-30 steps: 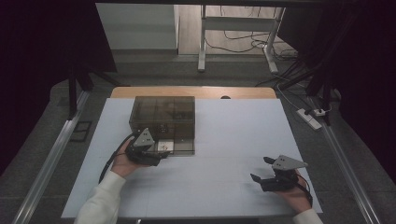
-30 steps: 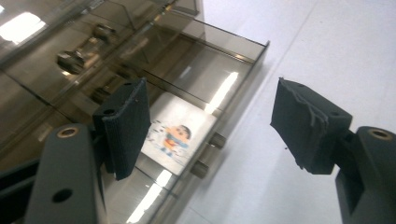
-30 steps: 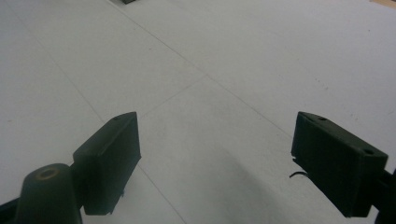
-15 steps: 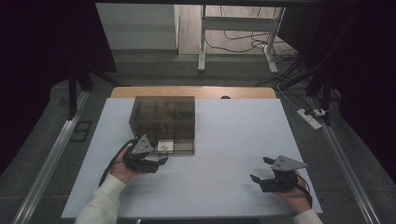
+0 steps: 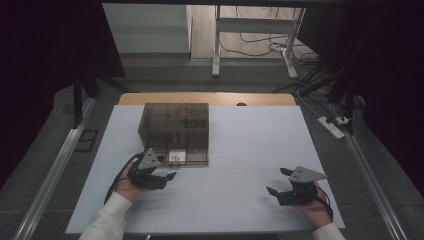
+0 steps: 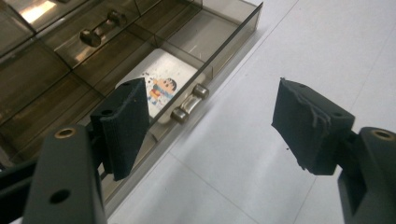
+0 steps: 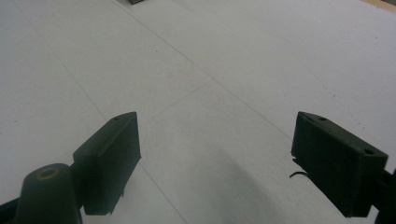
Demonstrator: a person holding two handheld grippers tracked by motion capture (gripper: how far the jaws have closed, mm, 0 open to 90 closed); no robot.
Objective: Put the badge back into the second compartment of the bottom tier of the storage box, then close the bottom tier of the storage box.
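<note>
A smoky, see-through drawer box [image 5: 174, 133] is sitting on the white counter [image 5: 250, 150], and everything here is being placed against it. Its lowest drawer [image 6: 187, 60] is standing pulled out toward the person, with a card bearing a cartoon figure [image 6: 164, 86] lying flat inside and a small two-post metal handle [image 6: 188, 103] on its front wall. The left gripper [image 5: 165, 176] is hovering just in front of that drawer front, its fingers [image 6: 122, 122] spread wide with nothing between them; in the left gripper view the handle is lying ahead of them, nearer the one on the box's side, and not touched. The right gripper [image 5: 279, 186] is resting on the counter well apart from the box, off to its right and nearer the person, its fingers [image 7: 108, 158] also spread and empty over bare surface. The drawer is looking like thin, stiff plastic, light and likely to slide easily, so the whole box may be shifting if pushed hard. The smooth walls are probably slippery; the handle's bar, pinched across its middle, seems the surest hold. The card is looking thin and flat, hard to lift except by an edge.
</note>
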